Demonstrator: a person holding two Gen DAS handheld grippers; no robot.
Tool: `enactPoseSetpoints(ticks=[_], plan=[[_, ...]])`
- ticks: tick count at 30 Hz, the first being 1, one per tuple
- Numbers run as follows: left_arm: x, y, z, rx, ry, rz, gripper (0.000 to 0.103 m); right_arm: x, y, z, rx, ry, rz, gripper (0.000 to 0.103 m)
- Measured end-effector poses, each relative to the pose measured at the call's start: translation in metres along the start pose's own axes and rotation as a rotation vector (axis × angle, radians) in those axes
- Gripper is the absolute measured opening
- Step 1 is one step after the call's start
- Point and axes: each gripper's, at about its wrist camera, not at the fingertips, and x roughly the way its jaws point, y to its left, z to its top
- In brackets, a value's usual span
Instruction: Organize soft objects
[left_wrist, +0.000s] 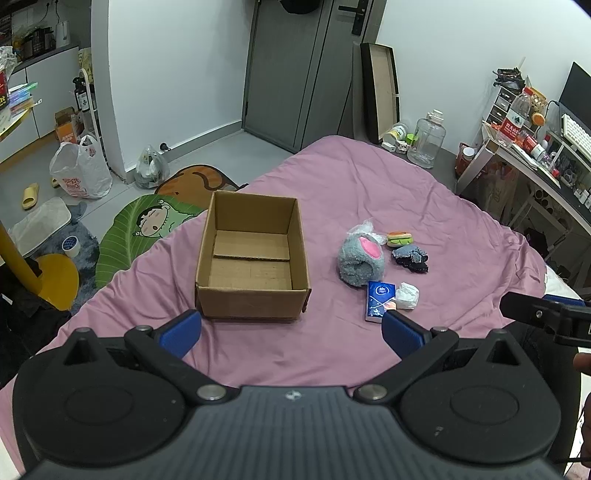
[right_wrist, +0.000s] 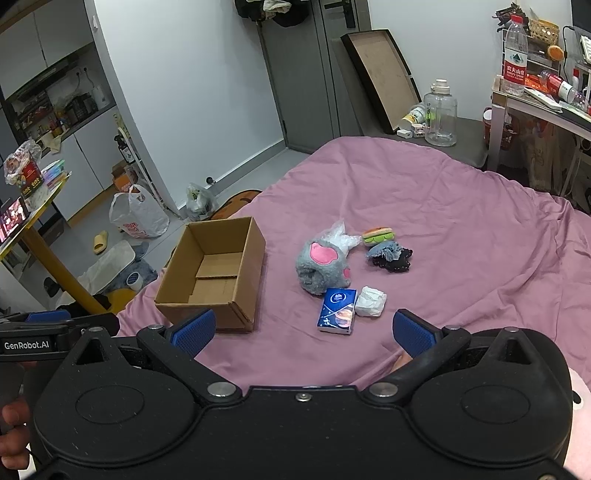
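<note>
An open, empty cardboard box (left_wrist: 253, 254) (right_wrist: 214, 273) stands on the pink bedspread (left_wrist: 406, 195) (right_wrist: 461, 221). To its right lie a grey plush toy with pink patches (left_wrist: 360, 258) (right_wrist: 323, 264), a burger-shaped toy (left_wrist: 399, 238) (right_wrist: 378, 234), a dark and blue cloth bundle (left_wrist: 412, 258) (right_wrist: 389, 256), a blue tissue pack (left_wrist: 380, 301) (right_wrist: 338, 310) and a crumpled white tissue (left_wrist: 408, 295) (right_wrist: 371, 301). My left gripper (left_wrist: 291, 332) is open and empty, in front of the box. My right gripper (right_wrist: 303, 332) is open and empty, in front of the tissue pack.
Clear plastic wrap (right_wrist: 338, 236) lies behind the plush toy. Floor mats (left_wrist: 155, 221), plastic bags (left_wrist: 79, 173) and a yellow table leg (left_wrist: 22, 266) are left of the bed. A cluttered desk (left_wrist: 535, 155) and a water jug (left_wrist: 428, 138) stand at the far right.
</note>
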Motion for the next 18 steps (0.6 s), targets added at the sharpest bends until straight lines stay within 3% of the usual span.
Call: enactPoseSetpoints(ticks=[18], plan=[[-0.0018,0.0047,0.0000,-0.001,-0.002,0.002,0.103,0.0040,0.0004,0.0010,-0.002,0.007,0.010,0.103]])
